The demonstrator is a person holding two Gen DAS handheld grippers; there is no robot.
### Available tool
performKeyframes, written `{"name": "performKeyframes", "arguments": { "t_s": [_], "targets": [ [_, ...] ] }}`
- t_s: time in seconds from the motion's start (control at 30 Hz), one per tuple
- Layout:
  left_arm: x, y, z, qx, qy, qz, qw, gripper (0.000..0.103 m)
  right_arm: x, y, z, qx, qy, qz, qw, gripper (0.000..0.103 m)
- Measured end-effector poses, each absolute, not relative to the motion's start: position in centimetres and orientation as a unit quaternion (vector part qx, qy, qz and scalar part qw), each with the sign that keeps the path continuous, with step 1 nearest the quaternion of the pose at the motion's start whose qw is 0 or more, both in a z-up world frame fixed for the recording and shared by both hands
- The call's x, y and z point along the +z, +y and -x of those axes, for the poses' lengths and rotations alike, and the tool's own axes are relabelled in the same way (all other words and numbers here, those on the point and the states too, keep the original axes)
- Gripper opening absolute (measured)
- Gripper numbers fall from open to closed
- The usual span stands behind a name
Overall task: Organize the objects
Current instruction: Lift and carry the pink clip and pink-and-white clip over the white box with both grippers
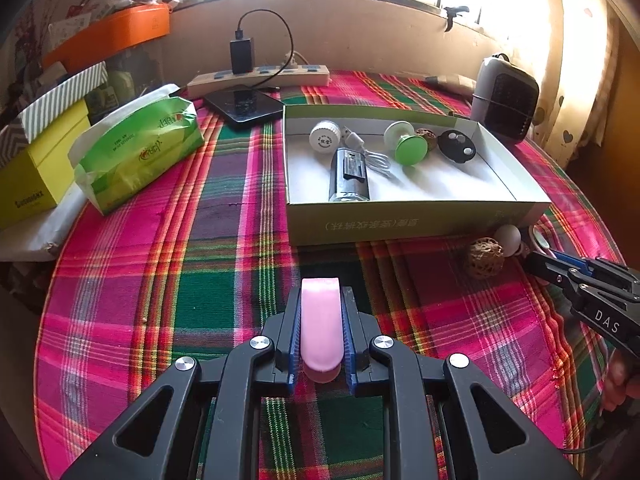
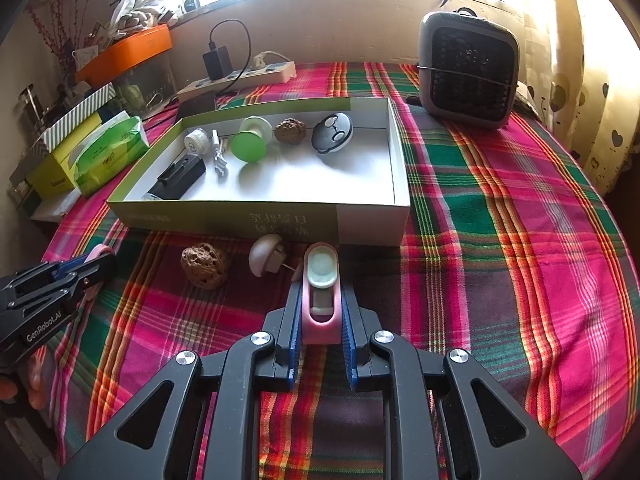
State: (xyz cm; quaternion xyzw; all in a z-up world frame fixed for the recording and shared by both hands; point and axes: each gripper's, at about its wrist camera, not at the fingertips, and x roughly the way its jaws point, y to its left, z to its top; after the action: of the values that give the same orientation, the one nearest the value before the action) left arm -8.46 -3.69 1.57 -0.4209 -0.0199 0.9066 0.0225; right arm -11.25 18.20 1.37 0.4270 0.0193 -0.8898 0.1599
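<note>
My left gripper [image 1: 320, 292] is shut on a smooth pink piece [image 1: 320, 332], held above the plaid cloth in front of the shallow green-sided box [image 1: 400, 222]. My right gripper [image 2: 321, 290] is shut on a pink holder with a pale green oval insert [image 2: 322, 272], just before the box's front wall [image 2: 256, 224]. Each gripper shows in the other's view: the right gripper [image 1: 534, 260] at the right edge, the left gripper [image 2: 106, 260] at the left edge. A loose walnut [image 2: 204, 266] and a white mushroom-shaped plug [image 2: 266, 258] lie on the cloth by the box.
The box holds a black cylinder [image 1: 349, 176], a white cap [image 1: 324, 136], a cable, a green spool [image 1: 408, 144], a walnut and a black key fob [image 1: 456, 146]. A tissue pack [image 1: 136, 152], a phone [image 1: 244, 106], a power strip [image 1: 260, 78] and a small heater [image 2: 468, 68] stand around it.
</note>
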Motion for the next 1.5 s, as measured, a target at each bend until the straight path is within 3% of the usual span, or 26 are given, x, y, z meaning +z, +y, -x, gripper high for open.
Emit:
{"name": "performKeyframes", "arguments": {
  "t_s": [1.5],
  "targets": [
    [6.5, 1.0, 12.1, 0.916, -0.014, 0.392, 0.081, 0.016, 5.7, 19.1, 12.3, -0.899, -0.013, -0.393, 0.195, 0.018]
  ]
}}
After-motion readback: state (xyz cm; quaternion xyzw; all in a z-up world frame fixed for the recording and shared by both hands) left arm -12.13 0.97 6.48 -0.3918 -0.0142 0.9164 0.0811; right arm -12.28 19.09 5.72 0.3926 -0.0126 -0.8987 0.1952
